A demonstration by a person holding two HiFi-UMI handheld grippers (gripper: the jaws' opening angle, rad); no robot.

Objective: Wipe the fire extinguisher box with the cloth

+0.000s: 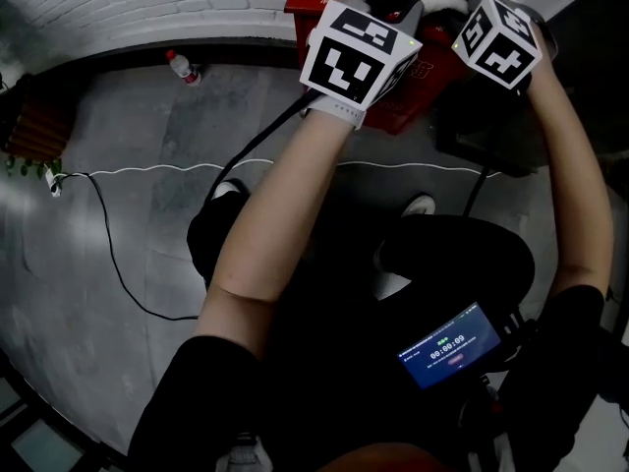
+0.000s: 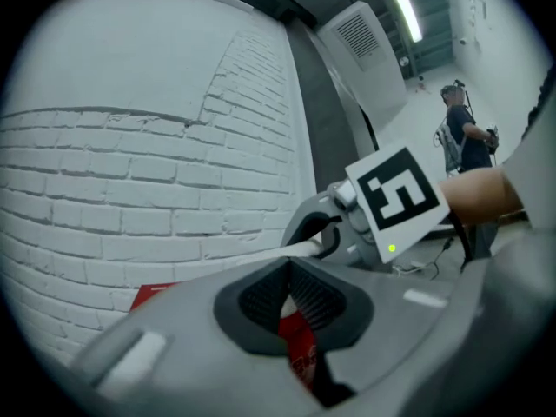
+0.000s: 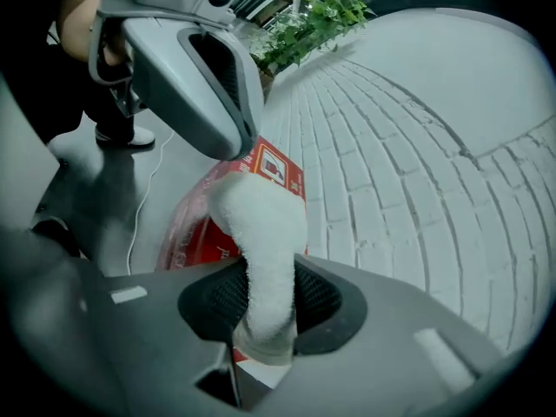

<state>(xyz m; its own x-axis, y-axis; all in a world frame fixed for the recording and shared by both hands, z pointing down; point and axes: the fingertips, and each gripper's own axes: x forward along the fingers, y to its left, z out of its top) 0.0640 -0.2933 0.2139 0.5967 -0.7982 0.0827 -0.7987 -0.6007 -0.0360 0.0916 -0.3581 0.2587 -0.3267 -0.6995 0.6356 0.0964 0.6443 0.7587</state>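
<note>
- While the right gripper (image 3: 261,301) has its jaws clamped on the white fluffy cloth (image 3: 261,228), the cloth's free end stands up out of the pads and bends over toward the red fire extinguisher box (image 3: 187,228)
- Left gripper (image 2: 291,295) has its jaws drawn together to a thin slit; red of the box shows through it, and I cannot make out anything held between the pads
- Seen from the head view, both grippers sit close side by side at the top of the picture, over the box, and their marker cubes (image 1: 359,52) cover most of it
- That box stands on the grey floor (image 1: 128,244), right against the white brick wall (image 1: 147,3)
- Seen from the left gripper view, the right gripper is just ahead, with a white strip of the cloth running out of its jaws
- Seen from the right gripper view, the left gripper hangs just above the cloth's top; whether the two touch I cannot tell
- A small bottle (image 1: 183,68) with a red cap stands by the wall, well to the left of the box
- A white cable (image 1: 147,171) runs across the floor between the box and the person's feet
- A green plant (image 3: 308,16) shows at the far end of the wall
- A device (image 1: 452,347) with a lit screen sits at the person's lap, lower right in the head view
</note>
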